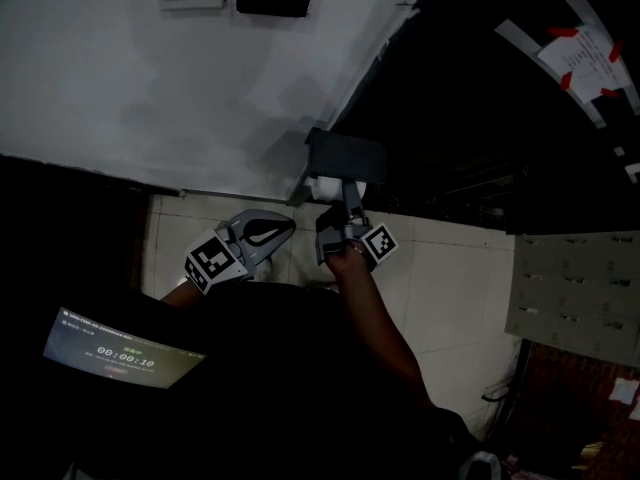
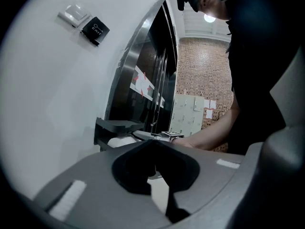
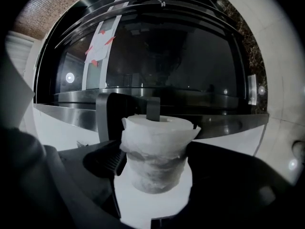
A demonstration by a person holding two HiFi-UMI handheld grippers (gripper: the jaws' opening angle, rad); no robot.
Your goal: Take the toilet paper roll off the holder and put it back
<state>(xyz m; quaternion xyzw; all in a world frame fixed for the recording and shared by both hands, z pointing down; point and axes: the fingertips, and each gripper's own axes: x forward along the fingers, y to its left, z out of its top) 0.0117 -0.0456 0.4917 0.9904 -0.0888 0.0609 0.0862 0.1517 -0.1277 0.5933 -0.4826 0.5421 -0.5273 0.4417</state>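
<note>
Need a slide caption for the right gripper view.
Right hand-held gripper squeezing the crumpled white toilet paper roll in front of the dark grey wall-mounted holder.

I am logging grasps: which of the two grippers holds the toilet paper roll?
The right gripper: its jaws pinch the toilet paper roll; the left gripper is shut, empty.

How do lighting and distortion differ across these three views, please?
Head view: dim, the person's dark clothing nearly black. Left gripper view: fisheye-bent, round lamp flaring. Right gripper view: white toilet paper roll brightest, light spots glinting on the bowed glossy black panel.
</note>
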